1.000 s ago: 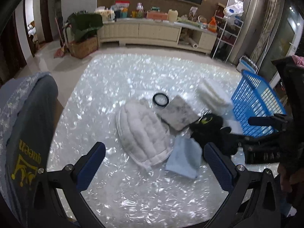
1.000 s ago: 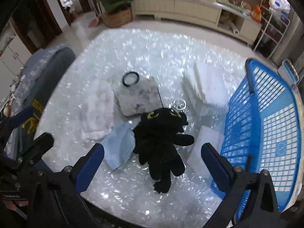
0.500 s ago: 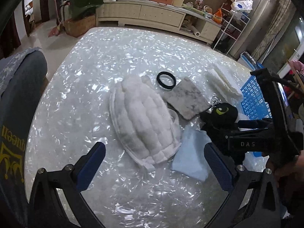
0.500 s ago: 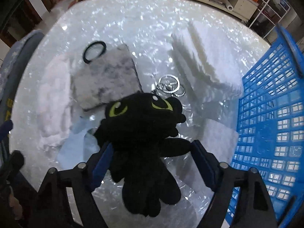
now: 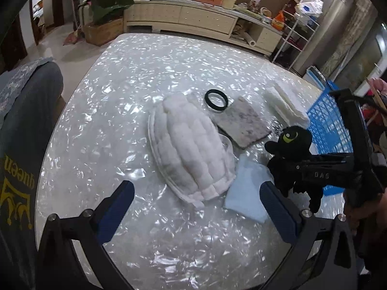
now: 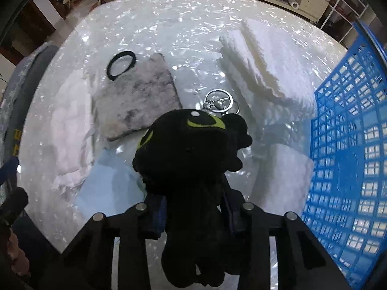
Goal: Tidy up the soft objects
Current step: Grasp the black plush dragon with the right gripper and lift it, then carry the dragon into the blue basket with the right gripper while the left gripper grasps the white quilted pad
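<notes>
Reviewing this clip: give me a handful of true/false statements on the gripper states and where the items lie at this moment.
1. The right gripper has the black plush toy between its closing fingers. True.
2. The left gripper holds the quilted white pad. False: its jaws stand open and empty above the table.
3. The black ring lies inside the blue basket. False: it lies on the table, at the edge of the grey cloth.
4. A light blue cloth lies beside the quilted white pad. True.
5. The blue basket is stacked with white towels. False: the folded white towels lie on the table beside it.
</notes>
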Tool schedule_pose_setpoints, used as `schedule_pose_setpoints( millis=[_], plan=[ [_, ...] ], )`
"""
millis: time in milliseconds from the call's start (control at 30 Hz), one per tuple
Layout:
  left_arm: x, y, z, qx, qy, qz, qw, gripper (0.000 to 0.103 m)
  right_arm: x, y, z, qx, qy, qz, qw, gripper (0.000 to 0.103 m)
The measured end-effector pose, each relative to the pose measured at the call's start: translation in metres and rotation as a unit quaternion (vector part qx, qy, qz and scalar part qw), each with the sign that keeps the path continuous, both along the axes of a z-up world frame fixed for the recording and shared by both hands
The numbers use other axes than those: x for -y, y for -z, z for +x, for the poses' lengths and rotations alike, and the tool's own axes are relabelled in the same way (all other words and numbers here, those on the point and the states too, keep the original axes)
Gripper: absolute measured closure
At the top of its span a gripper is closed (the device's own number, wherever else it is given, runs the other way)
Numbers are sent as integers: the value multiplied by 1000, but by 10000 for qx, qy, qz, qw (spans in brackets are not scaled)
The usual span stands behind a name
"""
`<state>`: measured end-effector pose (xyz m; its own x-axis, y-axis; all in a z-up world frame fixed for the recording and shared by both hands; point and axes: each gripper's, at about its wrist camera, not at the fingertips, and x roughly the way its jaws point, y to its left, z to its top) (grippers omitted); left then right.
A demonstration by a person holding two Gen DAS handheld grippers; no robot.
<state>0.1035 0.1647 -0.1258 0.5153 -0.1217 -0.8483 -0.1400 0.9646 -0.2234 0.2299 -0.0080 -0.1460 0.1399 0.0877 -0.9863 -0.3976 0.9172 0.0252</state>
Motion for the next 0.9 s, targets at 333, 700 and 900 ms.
schedule_pose_setpoints(
  millis=[333,700,900],
  plan=[
    [12,-5,-16,-85,1,-52,10000,0,7,-59,-36,239,-100,404,9988,68],
    [42,-10,-19,-120,251,190,9994,0,37,-104,-66,439,-302,903,9945,68],
    [35,-17,-6,-128,208,229,9994,0,69,-142,-70,714,-301,972,9922,68]
  ],
)
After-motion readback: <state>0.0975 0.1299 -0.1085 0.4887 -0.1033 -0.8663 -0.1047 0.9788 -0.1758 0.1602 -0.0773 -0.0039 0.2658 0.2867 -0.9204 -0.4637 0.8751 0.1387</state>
